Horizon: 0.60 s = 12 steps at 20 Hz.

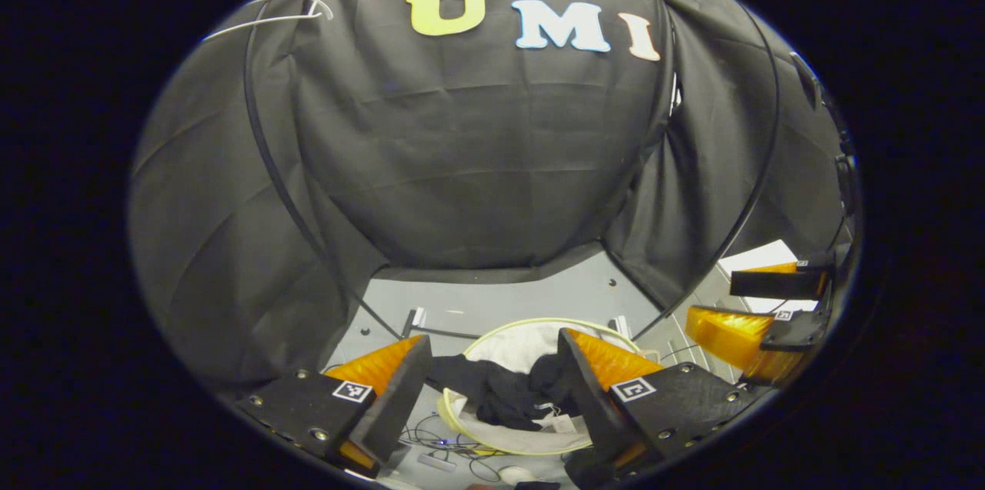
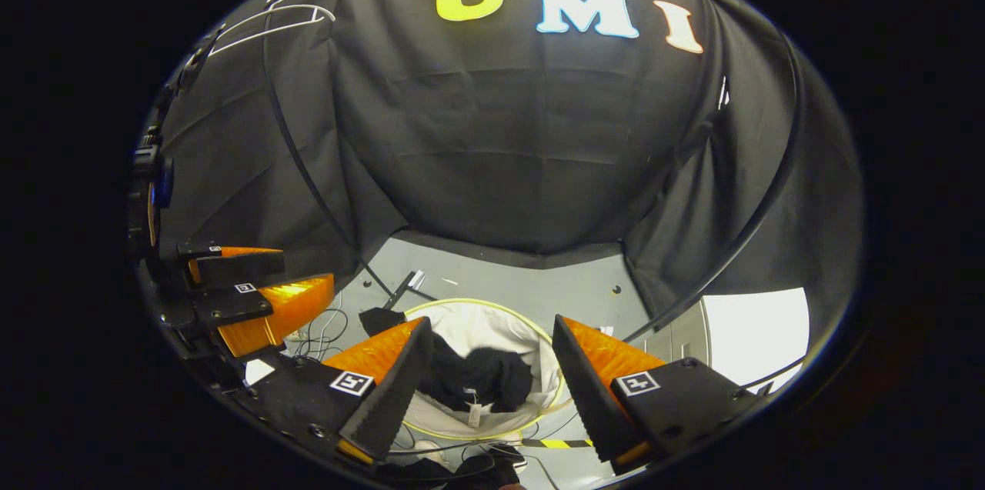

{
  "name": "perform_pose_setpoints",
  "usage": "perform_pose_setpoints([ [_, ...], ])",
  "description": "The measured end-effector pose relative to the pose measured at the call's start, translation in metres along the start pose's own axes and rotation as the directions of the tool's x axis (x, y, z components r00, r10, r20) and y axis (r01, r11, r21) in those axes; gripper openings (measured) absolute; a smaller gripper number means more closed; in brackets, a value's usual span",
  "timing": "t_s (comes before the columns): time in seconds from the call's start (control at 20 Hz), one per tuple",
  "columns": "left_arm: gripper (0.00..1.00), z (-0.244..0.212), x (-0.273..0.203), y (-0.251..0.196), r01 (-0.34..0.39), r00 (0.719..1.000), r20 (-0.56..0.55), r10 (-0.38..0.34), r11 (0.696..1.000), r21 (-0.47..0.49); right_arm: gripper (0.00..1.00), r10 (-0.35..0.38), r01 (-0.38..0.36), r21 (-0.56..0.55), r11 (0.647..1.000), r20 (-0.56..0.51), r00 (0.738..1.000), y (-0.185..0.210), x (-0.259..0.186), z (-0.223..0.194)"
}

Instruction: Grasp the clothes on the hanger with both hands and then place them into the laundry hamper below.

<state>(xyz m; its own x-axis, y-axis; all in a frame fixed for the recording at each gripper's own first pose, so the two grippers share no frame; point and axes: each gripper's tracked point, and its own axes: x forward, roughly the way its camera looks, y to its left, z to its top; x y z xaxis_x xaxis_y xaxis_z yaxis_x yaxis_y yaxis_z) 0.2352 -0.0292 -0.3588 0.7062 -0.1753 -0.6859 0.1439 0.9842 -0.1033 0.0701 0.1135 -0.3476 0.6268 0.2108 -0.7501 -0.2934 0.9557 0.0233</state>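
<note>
The left claw [image 1: 492,386] hangs released, its 2 fingers spread wide with nothing between them; the right claw [image 2: 489,375] is released too. Below both, the black garment [image 2: 481,378] lies inside the white laundry hamper [image 2: 531,332], a sleeve draped over the rim at 10 o'clock. That trailing sleeve could slide out. The white hanger [image 2: 269,21] hangs bare at 11 o'clock.

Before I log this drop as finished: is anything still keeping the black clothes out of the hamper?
Nothing visible. The black clothes already lie inside the hamper, one edge draped over its rim; both grippers are open above.
</note>
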Motion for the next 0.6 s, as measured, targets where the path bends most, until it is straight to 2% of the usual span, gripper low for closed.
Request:
perform_pose_setpoints([
  [0.1,0.96,0.007,-0.016,0.005,-0.01,0.999,0.043,0.009,1.0,0.017,0.96,-0.004,0.004,0.005,1.0,0.043,0.999,0.001,-0.015,0.019],
  [0.15,0.96,0.015,-0.023,0.008,-0.012,0.997,0.079,0.01,1.0,0.025,0.99,-0.008,0.007,0.012,1.0,0.073,0.997,0.0,-0.026,0.027],
  [0.25,0.96,0.035,-0.043,0.008,-0.001,0.988,0.155,-0.005,0.999,0.039,0.96,-0.025,0.022,0.023,0.999,0.135,0.991,-0.001,-0.047,0.047],
  [0.3,0.96,0.048,-0.053,0.008,0.007,0.982,0.189,-0.014,0.999,0.041,0.99,-0.04,0.036,0.029,0.999,0.167,0.985,-0.005,-0.059,0.059],
  [0.6,0.95,0.139,-0.13,0.001,-0.005,0.932,0.362,-0.011,0.999,0.044,0.96,-0.102,0.086,0.061,0.994,0.362,0.927,-0.026,-0.138,0.125],
])
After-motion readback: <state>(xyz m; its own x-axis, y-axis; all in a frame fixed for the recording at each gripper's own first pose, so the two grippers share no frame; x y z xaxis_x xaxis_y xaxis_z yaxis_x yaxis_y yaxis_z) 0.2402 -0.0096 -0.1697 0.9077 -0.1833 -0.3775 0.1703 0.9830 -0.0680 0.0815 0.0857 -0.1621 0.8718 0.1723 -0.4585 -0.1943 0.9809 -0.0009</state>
